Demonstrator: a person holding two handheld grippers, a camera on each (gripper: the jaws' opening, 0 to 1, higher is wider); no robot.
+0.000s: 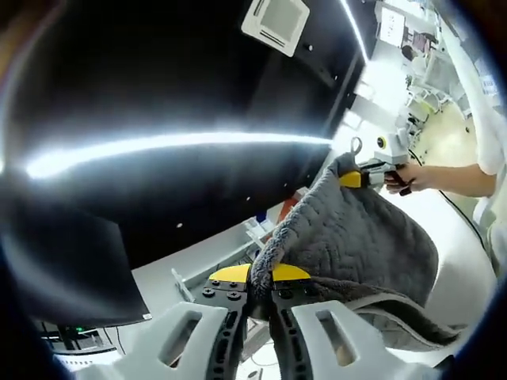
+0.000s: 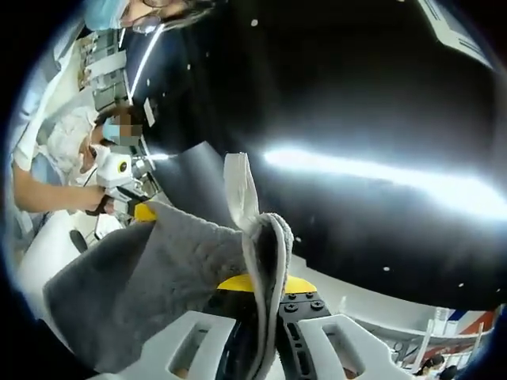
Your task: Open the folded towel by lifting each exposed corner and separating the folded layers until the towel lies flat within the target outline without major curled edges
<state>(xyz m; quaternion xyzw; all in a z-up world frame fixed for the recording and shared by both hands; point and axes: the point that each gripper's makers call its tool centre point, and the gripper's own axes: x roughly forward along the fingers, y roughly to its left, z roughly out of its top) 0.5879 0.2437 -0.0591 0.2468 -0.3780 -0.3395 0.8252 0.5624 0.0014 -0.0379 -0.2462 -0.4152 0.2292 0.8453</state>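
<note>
A grey quilted towel (image 1: 356,237) hangs in the air, stretched between both grippers. My left gripper (image 1: 260,275) is shut on one corner of it, the cloth bunched between the yellow pads. The right gripper (image 1: 354,179), held by a hand, is shut on the far corner. In the right gripper view, my right gripper (image 2: 265,285) pinches a folded edge of the towel (image 2: 150,269), and a white label (image 2: 240,186) sticks up from that edge. The left gripper (image 2: 142,210) holds the opposite corner at the left.
A white table (image 1: 463,245) lies below the hanging towel. A black monitor (image 1: 71,269) stands at the left. The person's forearm (image 1: 451,178) reaches in from the right. A dark ceiling with a light strip (image 1: 174,144) and a vent (image 1: 275,22) is overhead.
</note>
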